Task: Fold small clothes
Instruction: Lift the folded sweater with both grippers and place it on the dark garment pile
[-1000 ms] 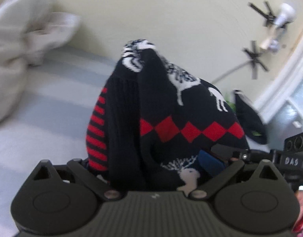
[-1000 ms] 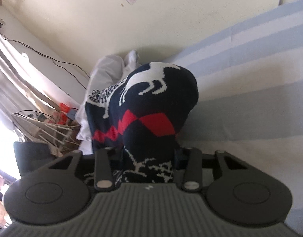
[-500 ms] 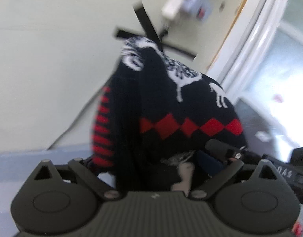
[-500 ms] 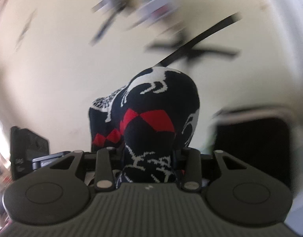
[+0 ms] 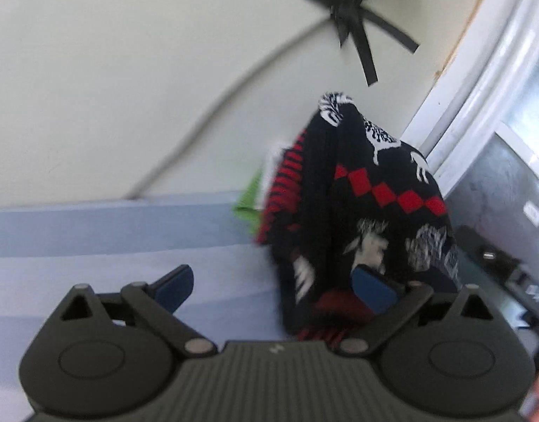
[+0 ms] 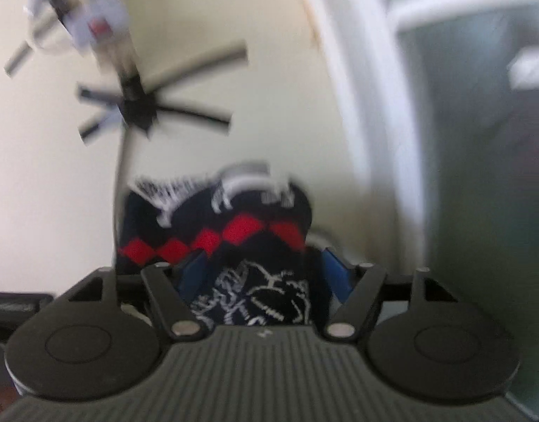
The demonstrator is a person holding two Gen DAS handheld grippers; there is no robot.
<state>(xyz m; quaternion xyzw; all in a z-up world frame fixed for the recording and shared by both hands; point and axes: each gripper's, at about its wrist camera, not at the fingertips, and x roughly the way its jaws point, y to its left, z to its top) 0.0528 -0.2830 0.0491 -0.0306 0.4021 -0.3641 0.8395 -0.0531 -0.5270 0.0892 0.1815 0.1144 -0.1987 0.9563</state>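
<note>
Where the blue-and-white striped bed cover [image 5: 104, 246] meets the pale wall, we see the black knitted sweater with red diamonds and white reindeer [image 5: 361, 211] bunched in a heap at the bed's far edge, just beside the white window frame [image 5: 480, 98]. Our left tongs [image 5: 276, 283] stand spread wide: the blue pad on the window side [image 5: 373, 290] lies against the sweater's lower folds, while the other blue pad [image 5: 174, 283] sits well apart from it over bare cover, so nothing is pinched. A bit of bright green cloth [image 5: 250, 197] shows behind the sweater. In the blurred right wrist view, our right tongs [image 6: 264, 274] are opening, with the sweater [image 6: 234, 232] between the two blue pads [image 6: 334, 276]; the pads no longer press on it. Black tape strips in a star [image 6: 139, 109] hold a grey cable [image 5: 216, 116] to the wall above.
</note>
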